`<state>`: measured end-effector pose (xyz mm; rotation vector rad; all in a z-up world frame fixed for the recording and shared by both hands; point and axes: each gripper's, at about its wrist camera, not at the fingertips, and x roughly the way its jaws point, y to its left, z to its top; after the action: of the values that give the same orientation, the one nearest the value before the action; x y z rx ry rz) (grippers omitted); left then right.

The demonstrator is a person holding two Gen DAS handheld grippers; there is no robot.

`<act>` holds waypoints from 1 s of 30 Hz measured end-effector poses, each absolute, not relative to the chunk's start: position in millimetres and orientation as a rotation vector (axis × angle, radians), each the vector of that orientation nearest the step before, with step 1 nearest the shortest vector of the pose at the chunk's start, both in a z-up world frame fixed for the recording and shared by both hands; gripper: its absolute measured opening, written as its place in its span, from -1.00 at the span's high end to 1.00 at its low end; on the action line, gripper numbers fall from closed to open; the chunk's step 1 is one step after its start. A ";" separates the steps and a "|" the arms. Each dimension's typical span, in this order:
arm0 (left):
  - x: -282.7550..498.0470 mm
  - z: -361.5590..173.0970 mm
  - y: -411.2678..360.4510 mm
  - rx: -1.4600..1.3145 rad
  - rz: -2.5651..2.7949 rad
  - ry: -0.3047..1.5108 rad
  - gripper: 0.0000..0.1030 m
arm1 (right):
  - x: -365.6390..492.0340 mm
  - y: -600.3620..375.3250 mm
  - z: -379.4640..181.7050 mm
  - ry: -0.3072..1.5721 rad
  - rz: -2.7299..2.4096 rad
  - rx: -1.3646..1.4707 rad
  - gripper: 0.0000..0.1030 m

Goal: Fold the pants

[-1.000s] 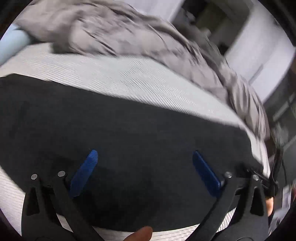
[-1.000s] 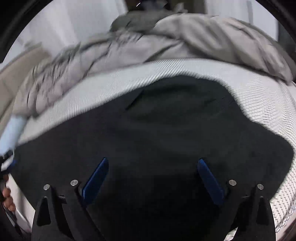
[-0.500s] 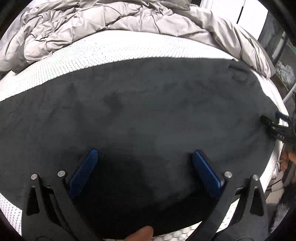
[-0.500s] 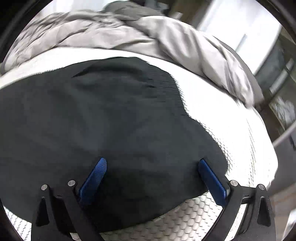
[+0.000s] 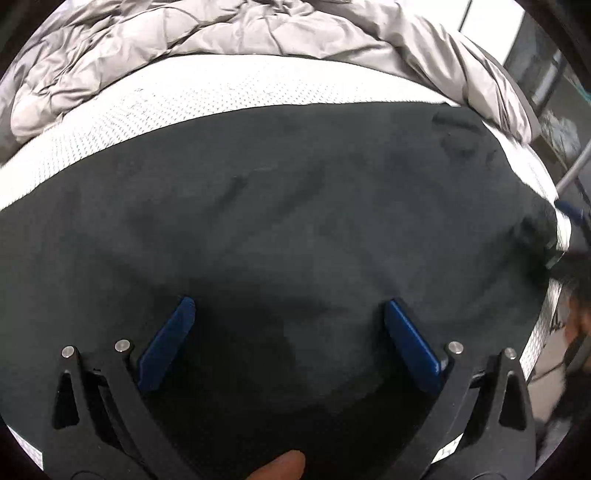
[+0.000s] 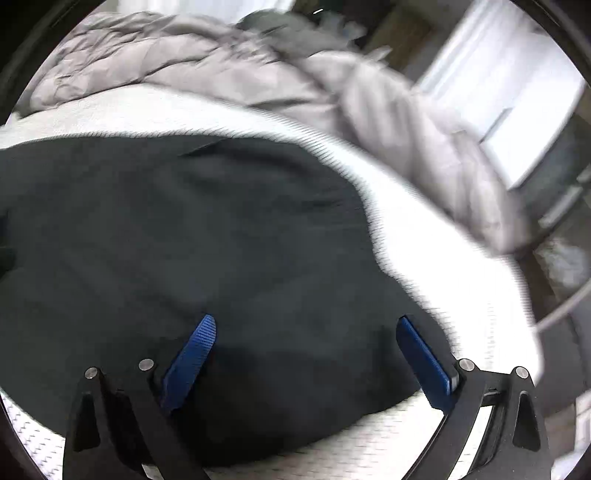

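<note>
Black fabric, the pants (image 5: 280,236), lies spread nearly flat on the white mattress (image 5: 147,110), just ahead of and beneath both grippers. The left gripper (image 5: 286,314) and right gripper (image 6: 304,332) each hang spread wide, gripping nothing. No finished fold shows; the folding seemingly remains. A grey duvet (image 5: 184,33) is bunched beyond.

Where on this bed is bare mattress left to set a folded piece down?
A bare strip of white textured mattress runs between the black pants and the rumpled grey quilted duvet. A wider patch lies right of the pants. The pants take up the middle.
</note>
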<state>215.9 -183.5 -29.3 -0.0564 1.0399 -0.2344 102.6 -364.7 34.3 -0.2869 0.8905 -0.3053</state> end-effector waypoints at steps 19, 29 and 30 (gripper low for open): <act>216.0 -36.1 -181.9 -0.019 -0.279 1.017 -0.98 | 242.7 -408.6 41.8 0.922 -0.209 -0.069 0.32; 216.6 -32.1 -183.0 -0.002 -0.274 1.023 -0.98 | 186.3 -383.8 44.2 0.884 -0.423 -0.206 -0.92; 214.5 -27.8 -182.1 -0.014 -0.280 1.017 -0.98 | 166.5 -372.7 51.4 0.844 -0.381 -0.179 -1.00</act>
<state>214.5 -182.1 -27.8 -0.0144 1.0167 -0.2798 166.5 -372.7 51.4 -0.1794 0.8436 -0.3809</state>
